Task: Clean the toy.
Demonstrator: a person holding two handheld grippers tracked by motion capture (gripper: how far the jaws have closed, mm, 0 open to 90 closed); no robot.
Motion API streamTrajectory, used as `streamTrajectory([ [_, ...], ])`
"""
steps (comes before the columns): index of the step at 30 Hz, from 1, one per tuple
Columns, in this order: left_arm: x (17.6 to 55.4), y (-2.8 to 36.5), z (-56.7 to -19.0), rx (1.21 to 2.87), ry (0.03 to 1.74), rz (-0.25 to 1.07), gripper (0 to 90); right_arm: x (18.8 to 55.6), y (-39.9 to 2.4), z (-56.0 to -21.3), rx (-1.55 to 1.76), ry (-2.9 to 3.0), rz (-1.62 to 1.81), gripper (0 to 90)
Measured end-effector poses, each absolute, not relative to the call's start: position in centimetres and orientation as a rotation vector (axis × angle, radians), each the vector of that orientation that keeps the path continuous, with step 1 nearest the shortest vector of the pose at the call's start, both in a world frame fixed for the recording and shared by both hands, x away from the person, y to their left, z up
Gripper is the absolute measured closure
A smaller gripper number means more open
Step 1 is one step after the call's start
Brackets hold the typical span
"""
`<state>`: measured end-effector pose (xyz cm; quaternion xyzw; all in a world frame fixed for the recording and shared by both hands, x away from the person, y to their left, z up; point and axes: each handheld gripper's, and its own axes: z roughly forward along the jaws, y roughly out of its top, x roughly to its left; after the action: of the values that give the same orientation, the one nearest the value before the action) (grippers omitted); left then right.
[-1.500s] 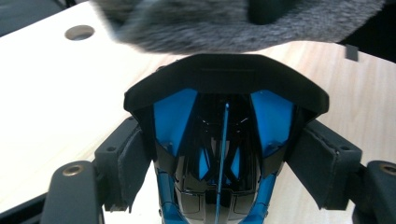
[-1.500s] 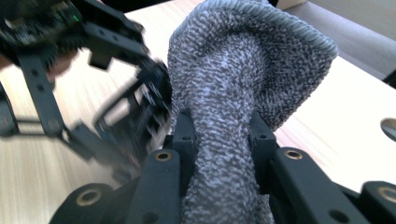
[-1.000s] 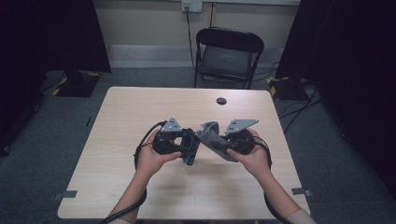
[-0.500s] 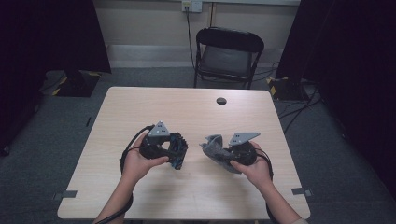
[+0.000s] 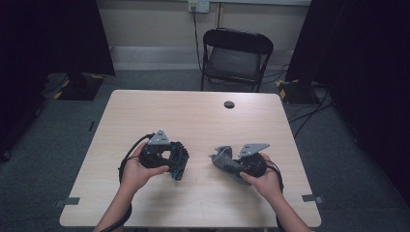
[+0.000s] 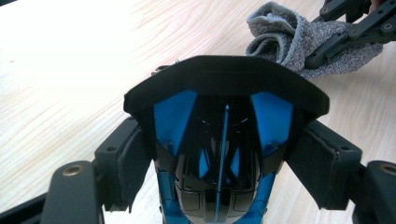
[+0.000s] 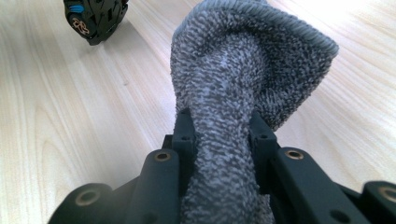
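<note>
L gripper [image 5: 178,164] clamps black-blue toy [image 6: 219,154], low over table [image 5: 203,121] left-centre | R gripper [image 5: 220,159] pinches grey sock [image 7: 233,107], right-centre, bunch pointing at toy | apart, facing each other | vs earlier: met mid-table, now split and lower

Left gripper [image 5: 178,163]: held in the left hand [image 5: 138,169], jaws spread wide and clamped on a black-and-blue object, pointing right. Right gripper [image 5: 222,160]: held in the right hand [image 5: 263,179], jaws drawn narrow and pinching grey cloth, pointing left. Both forearms enter from the bottom edge, well apart.
</note>
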<state>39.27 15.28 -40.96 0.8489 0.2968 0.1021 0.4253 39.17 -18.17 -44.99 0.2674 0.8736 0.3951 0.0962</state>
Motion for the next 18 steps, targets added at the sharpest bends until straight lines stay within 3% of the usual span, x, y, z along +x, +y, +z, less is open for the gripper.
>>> streamTrajectory([
  [12,39.9,12.7,-42.0,2.121,0.702,0.243,25.3,39.3,-18.6,-44.8,0.805,2.573,1.179,70.7],
  [18,40.2,11.5,-42.5,2.131,0.691,0.233,25.3,39.9,-19.0,-43.2,0.832,2.518,1.233,70.7],
])
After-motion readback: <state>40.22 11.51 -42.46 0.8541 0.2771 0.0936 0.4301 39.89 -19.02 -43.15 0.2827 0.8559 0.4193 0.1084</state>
